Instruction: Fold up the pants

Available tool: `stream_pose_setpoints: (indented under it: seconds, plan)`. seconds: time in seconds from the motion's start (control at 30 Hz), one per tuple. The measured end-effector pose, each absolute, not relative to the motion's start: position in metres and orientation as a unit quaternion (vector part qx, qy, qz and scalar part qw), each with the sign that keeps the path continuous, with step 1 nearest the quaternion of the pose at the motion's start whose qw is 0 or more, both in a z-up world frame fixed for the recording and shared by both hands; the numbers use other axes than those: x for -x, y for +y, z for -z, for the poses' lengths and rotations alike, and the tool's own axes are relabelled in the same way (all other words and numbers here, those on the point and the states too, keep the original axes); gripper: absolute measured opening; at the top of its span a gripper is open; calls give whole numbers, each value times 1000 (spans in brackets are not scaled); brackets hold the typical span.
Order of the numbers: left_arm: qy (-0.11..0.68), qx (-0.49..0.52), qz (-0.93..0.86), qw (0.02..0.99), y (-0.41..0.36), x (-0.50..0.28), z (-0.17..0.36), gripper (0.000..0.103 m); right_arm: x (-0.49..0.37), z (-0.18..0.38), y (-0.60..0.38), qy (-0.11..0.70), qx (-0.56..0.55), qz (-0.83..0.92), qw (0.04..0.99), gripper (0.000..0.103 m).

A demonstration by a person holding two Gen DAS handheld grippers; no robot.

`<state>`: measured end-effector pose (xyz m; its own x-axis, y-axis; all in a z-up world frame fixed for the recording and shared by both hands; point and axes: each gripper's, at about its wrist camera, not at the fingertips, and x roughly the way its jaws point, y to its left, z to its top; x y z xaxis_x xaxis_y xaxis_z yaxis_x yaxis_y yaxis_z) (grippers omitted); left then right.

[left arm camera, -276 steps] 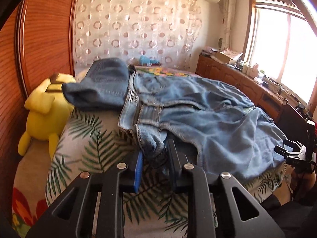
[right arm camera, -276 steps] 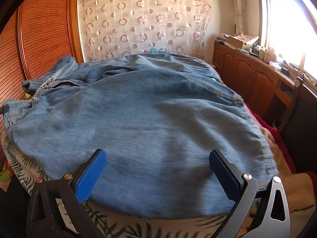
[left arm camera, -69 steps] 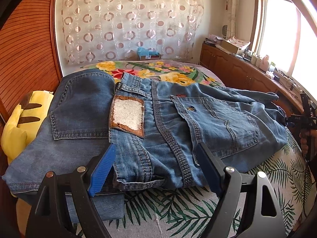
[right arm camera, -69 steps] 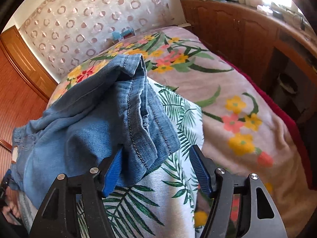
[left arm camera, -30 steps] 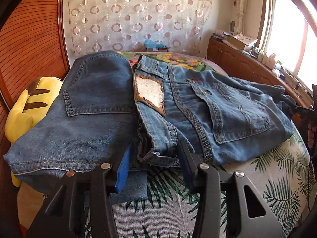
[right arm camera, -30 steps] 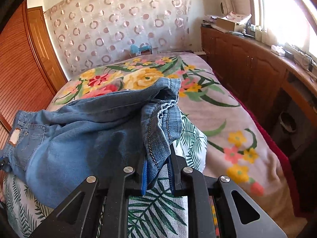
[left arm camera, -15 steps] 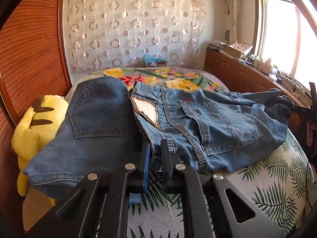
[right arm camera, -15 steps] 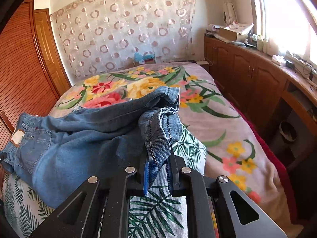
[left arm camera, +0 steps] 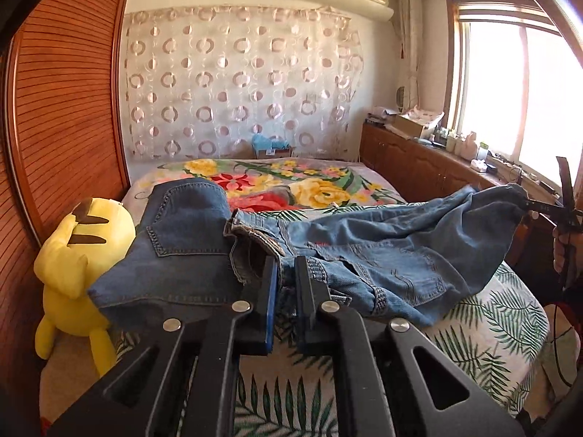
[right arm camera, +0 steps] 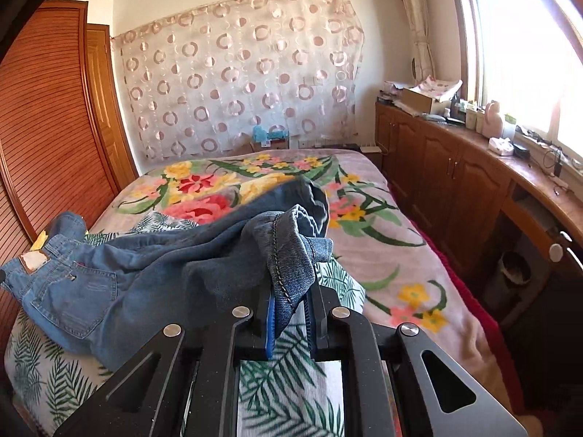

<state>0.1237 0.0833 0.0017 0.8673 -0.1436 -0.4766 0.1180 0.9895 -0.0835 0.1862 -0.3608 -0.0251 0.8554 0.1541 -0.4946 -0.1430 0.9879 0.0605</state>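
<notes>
**Inspector:** Nearest the left wrist camera, the left tool [left arm camera: 283,293] has its fingers drawn together on the waistband end of the jeans [left arm camera: 382,255]. Confirm the other end.

**Assistant:** At the right wrist camera, the right tool [right arm camera: 289,313] is clamped on bunched denim at the leg end of the same jeans [right arm camera: 145,276]. That end is raised off the bed [right arm camera: 382,240]. From the left view the right tool [left arm camera: 546,205] shows at the right edge, holding the leg end up.

**Inspector:** Position of the garment?

**Assistant:** It stretches across the near part of the bed [left arm camera: 492,313], over the fern-print cover, back pocket facing up. Its middle sags toward the cover.

**Inspector:** Adjacent items?

**Assistant:** A second pair of darker jeans [left arm camera: 182,247] lies just left of the waistband, touching it. A yellow plush toy [left arm camera: 80,255] sits beside that, against the wooden panel wall [left arm camera: 62,109].

**Inspector:** Farther back?

**Assistant:** Floral blanket [left arm camera: 291,182] beyond the garments, wooden cabinets [right arm camera: 455,182] along the window side, and a circle-patterned curtain [left arm camera: 237,91] on the far wall.
</notes>
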Motion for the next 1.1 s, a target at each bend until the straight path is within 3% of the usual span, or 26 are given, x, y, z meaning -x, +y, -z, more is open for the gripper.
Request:
stream_pose_setpoints:
  seconds: [0.53,1.0,1.1]
  plan:
    - [237,62,37,969,133,-29,0,9,-75,39,-379,260,-7,-104,960,12]
    - [306,55,37,950,126,-24,49,10,-99,94,-396,344,-30,-93,934,14]
    - [304,47,42,951,122,-24,46,19,-102,94,-397,343,-34,-96,934,14]
